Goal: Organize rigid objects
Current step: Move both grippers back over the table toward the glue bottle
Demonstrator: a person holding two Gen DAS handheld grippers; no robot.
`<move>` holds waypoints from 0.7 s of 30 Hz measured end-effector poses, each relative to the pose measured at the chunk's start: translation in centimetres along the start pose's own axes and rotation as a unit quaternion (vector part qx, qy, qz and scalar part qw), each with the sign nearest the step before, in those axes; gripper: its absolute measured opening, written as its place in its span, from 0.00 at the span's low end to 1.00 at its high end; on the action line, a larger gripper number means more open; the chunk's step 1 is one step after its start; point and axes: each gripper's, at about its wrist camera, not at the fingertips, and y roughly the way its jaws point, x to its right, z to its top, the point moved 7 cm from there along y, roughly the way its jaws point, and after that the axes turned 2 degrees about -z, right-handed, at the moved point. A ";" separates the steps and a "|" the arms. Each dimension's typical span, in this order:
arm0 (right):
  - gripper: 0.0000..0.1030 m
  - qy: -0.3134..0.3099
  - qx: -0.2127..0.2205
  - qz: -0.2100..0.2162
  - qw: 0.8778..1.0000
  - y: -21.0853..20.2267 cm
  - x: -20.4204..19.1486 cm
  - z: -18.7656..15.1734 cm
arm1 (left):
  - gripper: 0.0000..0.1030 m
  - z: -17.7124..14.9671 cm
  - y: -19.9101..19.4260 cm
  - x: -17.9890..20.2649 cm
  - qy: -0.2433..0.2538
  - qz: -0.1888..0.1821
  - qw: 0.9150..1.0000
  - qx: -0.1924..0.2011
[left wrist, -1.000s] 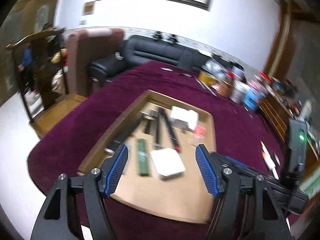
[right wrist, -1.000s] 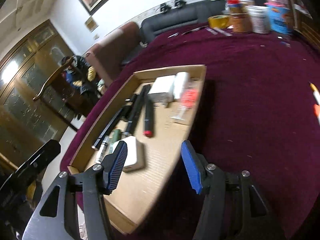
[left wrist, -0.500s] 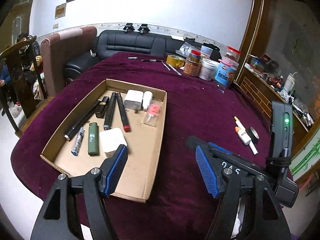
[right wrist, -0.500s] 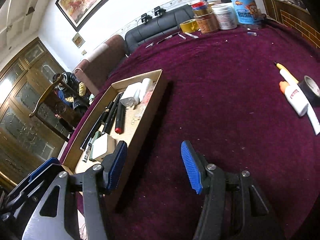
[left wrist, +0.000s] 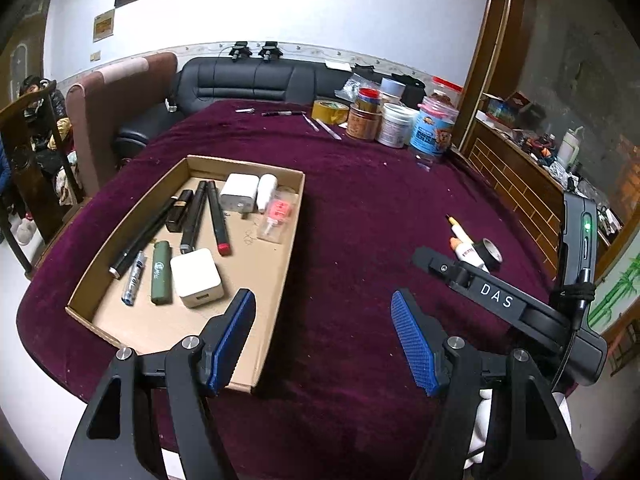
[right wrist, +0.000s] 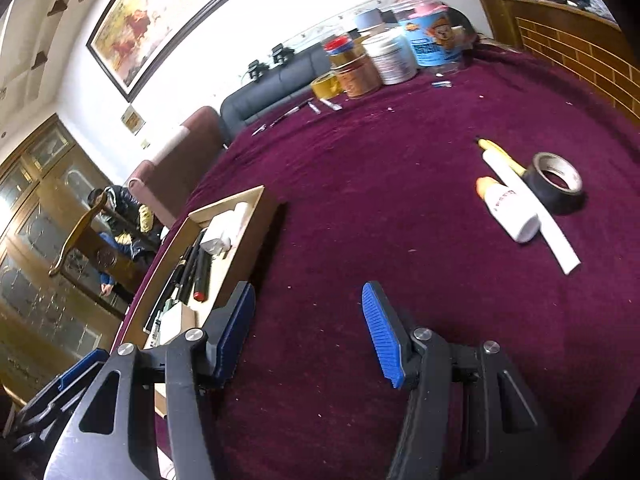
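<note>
On the maroon tablecloth point(left wrist: 360, 216), the cardboard tray point(left wrist: 280, 264) is sitting at left, holding pens, a green lighter point(left wrist: 161, 267) and two white chargers point(left wrist: 196, 278). My left gripper point(left wrist: 323, 338) is hovering above the tray's near right edge, fingers standing partly open and gripping nothing. My right gripper point(right wrist: 308, 330) is hanging over bare cloth, likewise half open and empty. Farther right, a glue bottle point(right wrist: 507, 208), a white marker point(right wrist: 532, 208) and a black tape roll point(right wrist: 556, 182) are lying together, outside the tray.
</note>
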 end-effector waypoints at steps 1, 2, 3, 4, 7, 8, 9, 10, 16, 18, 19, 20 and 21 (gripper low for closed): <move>0.53 0.000 0.000 -0.002 1.000 -0.1 0.1 0.0 | 0.63 -0.1 0.0 0.1 0.001 -0.001 1.000 -0.001; 0.53 -0.001 0.000 -0.004 1.000 -0.3 0.1 -0.1 | 0.63 -0.2 -0.1 0.3 0.003 -0.004 1.000 -0.001; 0.53 -0.002 0.000 -0.004 1.000 -0.4 0.2 0.0 | 0.63 -0.3 -0.2 0.4 0.005 -0.005 1.000 -0.002; 0.53 -0.002 0.001 -0.005 1.000 -0.6 0.4 0.3 | 0.63 -0.4 -0.2 0.4 0.007 -0.006 1.000 -0.003; 0.53 0.014 0.010 -0.017 1.000 -1.6 2.3 2.0 | 0.63 -0.6 -0.2 0.0 0.005 -0.008 1.000 -0.007; 0.53 0.020 0.014 -0.026 0.999 -2.0 3.2 2.8 | 0.63 -0.7 -0.1 -0.2 0.003 -0.009 1.000 -0.010; 0.53 0.028 0.019 -0.040 0.999 -2.6 4.6 4.0 | 0.63 -0.7 0.1 -0.4 0.001 -0.010 1.000 -0.014; 0.53 0.032 0.026 -0.054 0.998 -3.1 5.7 4.8 | 0.63 -0.9 0.4 -0.6 -0.002 -0.012 1.000 -0.018; 0.56 -0.001 0.016 -0.190 0.982 -4.3 12.9 8.7 | 0.64 -2.0 2.9 0.0 -0.015 -0.037 0.998 -0.053; 0.56 0.003 -0.005 -0.202 0.979 -3.7 14.4 8.9 | 0.64 -2.3 3.7 0.5 -0.012 -0.046 0.997 -0.066; 0.56 0.006 -0.013 -0.199 0.980 -3.3 14.8 8.9 | 0.64 -2.3 3.8 0.7 -0.010 -0.048 0.996 -0.069; 0.56 0.006 -0.016 -0.194 0.981 -3.0 14.8 9.0 | 0.64 -2.3 4.0 0.8 -0.010 -0.049 0.996 -0.072; 0.56 0.004 -0.017 -0.189 0.982 -2.7 14.7 9.1 | 0.64 -2.3 4.1 1.0 -0.009 -0.049 0.996 -0.074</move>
